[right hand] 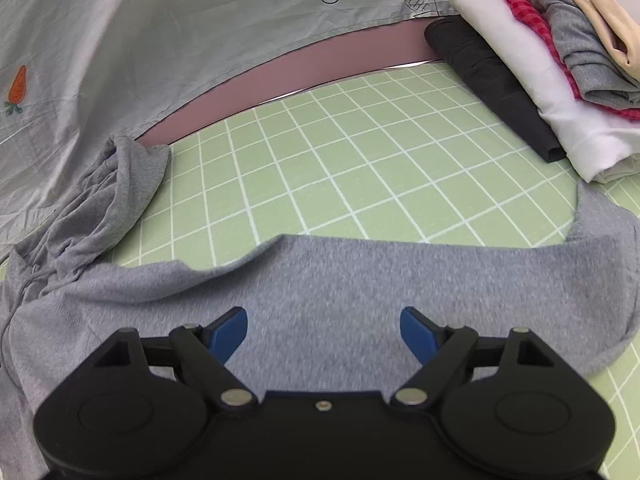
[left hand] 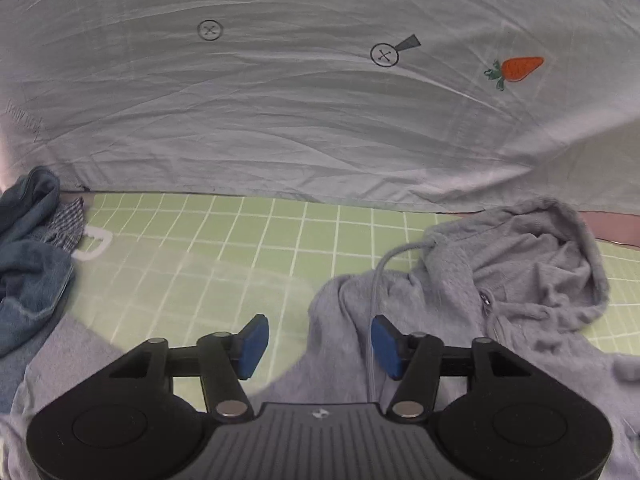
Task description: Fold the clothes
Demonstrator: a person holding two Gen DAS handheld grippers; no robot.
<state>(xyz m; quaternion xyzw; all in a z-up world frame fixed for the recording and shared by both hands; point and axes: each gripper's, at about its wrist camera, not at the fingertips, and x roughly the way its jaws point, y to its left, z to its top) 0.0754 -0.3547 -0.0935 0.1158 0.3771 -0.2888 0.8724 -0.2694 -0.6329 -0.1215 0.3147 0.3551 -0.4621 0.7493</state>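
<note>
A grey zip hoodie lies spread on the green grid mat, hood toward the back. My left gripper is open and empty, low over the hoodie's shoulder beside the drawstring. In the right wrist view the hoodie's body and sleeve stretch across the mat, with the hood at left. My right gripper is open and empty just above the grey fabric.
A grey sheet with carrot prints hangs behind the mat. Crumpled blue clothes lie at the left. A stack of folded clothes sits at the mat's far right corner. A pink table edge runs behind the mat.
</note>
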